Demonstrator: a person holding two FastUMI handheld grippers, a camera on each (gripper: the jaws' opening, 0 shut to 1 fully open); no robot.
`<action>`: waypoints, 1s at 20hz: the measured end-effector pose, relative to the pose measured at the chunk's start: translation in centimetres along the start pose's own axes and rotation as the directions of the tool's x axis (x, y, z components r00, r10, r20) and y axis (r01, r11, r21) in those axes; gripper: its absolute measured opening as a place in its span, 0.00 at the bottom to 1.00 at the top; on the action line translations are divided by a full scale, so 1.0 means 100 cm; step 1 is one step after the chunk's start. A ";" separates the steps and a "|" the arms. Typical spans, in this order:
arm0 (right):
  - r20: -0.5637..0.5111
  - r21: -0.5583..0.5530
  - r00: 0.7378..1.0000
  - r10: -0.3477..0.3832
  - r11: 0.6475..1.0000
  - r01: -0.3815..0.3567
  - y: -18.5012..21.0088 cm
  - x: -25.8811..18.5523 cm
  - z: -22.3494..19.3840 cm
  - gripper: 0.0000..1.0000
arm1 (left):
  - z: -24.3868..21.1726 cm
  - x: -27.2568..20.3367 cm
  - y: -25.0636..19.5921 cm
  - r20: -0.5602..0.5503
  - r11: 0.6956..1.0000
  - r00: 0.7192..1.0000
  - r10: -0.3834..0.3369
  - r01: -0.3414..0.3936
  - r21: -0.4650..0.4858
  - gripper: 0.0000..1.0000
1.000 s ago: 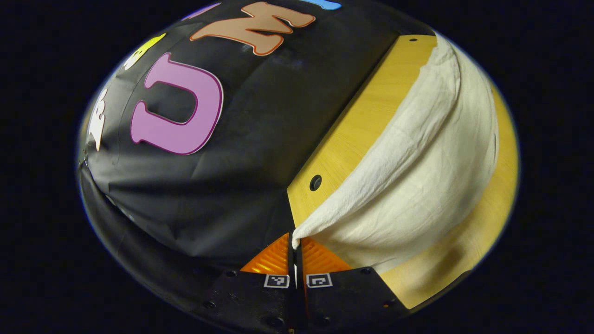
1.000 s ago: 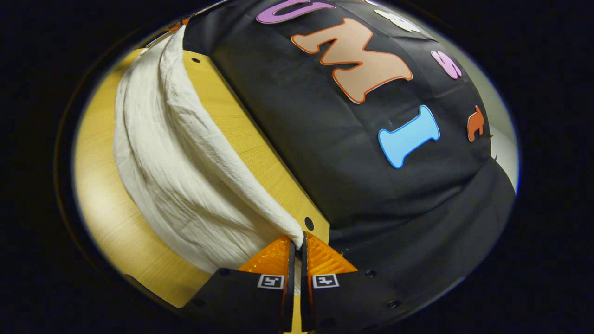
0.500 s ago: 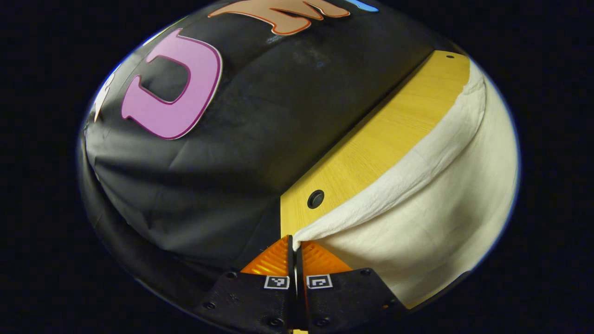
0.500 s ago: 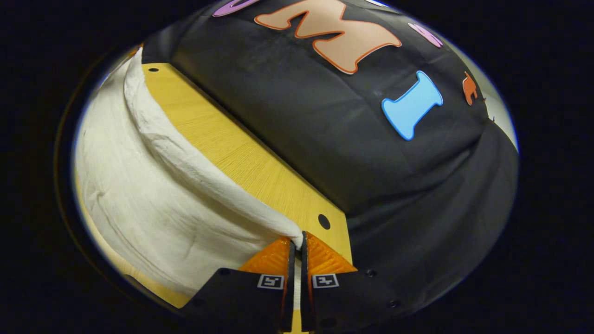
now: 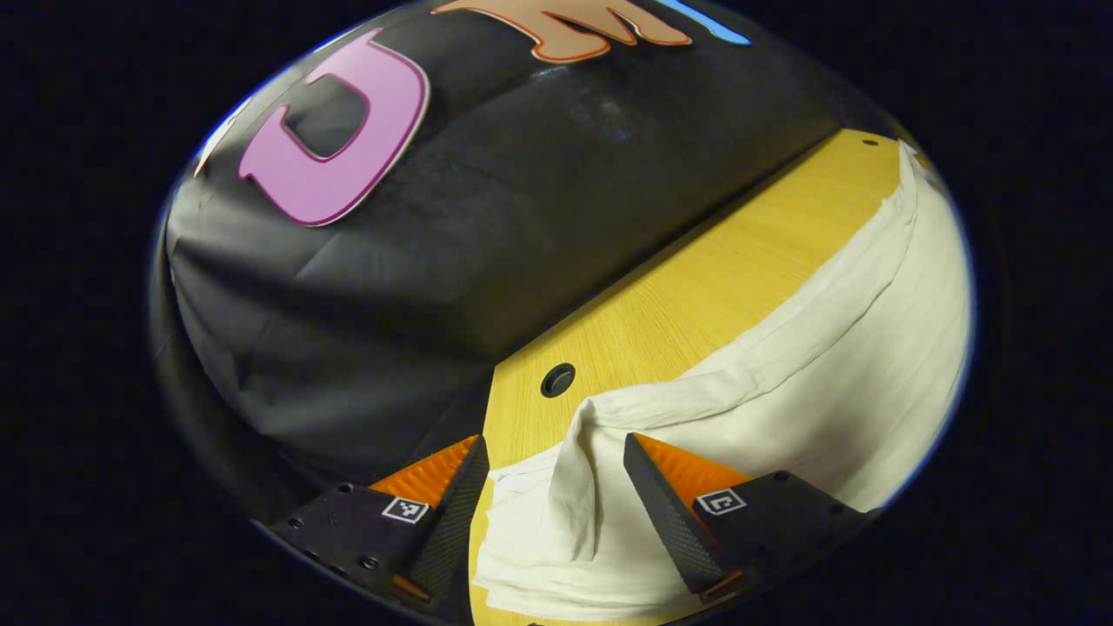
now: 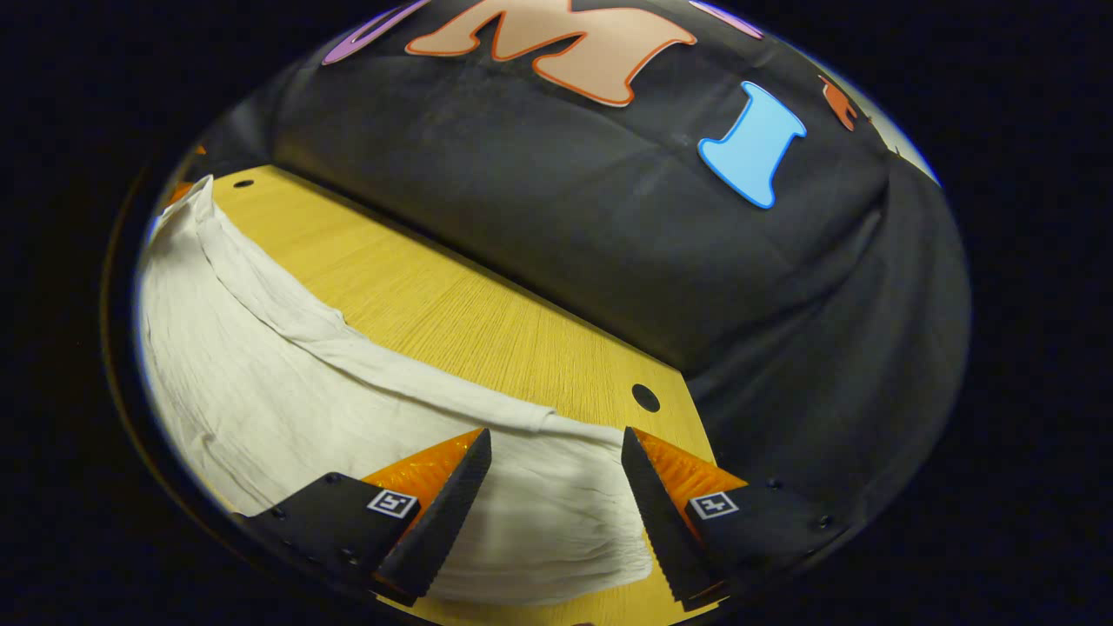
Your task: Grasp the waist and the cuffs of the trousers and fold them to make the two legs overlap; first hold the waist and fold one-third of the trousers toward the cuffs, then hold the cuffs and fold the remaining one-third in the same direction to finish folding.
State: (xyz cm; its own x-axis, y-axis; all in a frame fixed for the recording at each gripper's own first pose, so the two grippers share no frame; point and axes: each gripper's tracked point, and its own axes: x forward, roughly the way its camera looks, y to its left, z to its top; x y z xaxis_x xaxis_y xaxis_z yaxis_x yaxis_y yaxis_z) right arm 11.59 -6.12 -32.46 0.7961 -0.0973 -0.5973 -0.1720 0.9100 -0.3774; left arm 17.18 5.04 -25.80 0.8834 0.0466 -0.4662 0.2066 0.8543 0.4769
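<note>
Cream-white trousers (image 5: pixel 826 391) lie folded in layers on the yellow wooden table (image 5: pixel 696 296). In the left gripper view my left gripper (image 5: pixel 552 452) stands open over one end of the folded edge, where a raised pleat of cloth sits loose between the fingers. In the right gripper view the trousers (image 6: pixel 261 374) stretch away to the left, and my right gripper (image 6: pixel 556 443) is open above the other end of the same edge, which lies flat on the table (image 6: pixel 452 304).
The table's far edge meets the black cloth wall (image 5: pixel 487 226) close behind the trousers. A round hole (image 5: pixel 557 380) marks the table corner near my left gripper, and another hole (image 6: pixel 645 397) sits by my right gripper.
Both grippers were shut on the lifted edge of the trousers. They lowered it onto the table and opened, and the cloth now lies released between the fingers.
</note>
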 end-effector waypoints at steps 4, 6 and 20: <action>0.016 0.149 1.000 0.002 0.989 -0.004 -0.017 -0.034 -0.011 1.00 | 0.011 -0.033 -0.003 0.029 0.981 1.000 -0.004 0.010 -0.195 0.95; -0.013 0.236 1.000 -0.002 0.972 0.005 -0.025 -0.049 -0.027 0.98 | 0.016 -0.055 -0.009 0.035 0.965 0.999 -0.010 0.019 -0.262 0.95; -0.330 0.755 0.943 0.052 0.613 0.230 -0.041 -0.046 -0.139 0.97 | 0.026 -0.124 -0.022 0.062 0.949 0.998 0.020 0.000 -0.315 0.96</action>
State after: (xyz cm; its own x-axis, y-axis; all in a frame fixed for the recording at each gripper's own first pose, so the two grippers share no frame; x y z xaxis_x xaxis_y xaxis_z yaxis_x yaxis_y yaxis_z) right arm 0.61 -14.97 -38.03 0.5503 -0.1771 -0.8160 0.5161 0.8404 0.1656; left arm 6.88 1.27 -19.15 0.9120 0.0316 -0.4090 0.0637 0.9740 0.2174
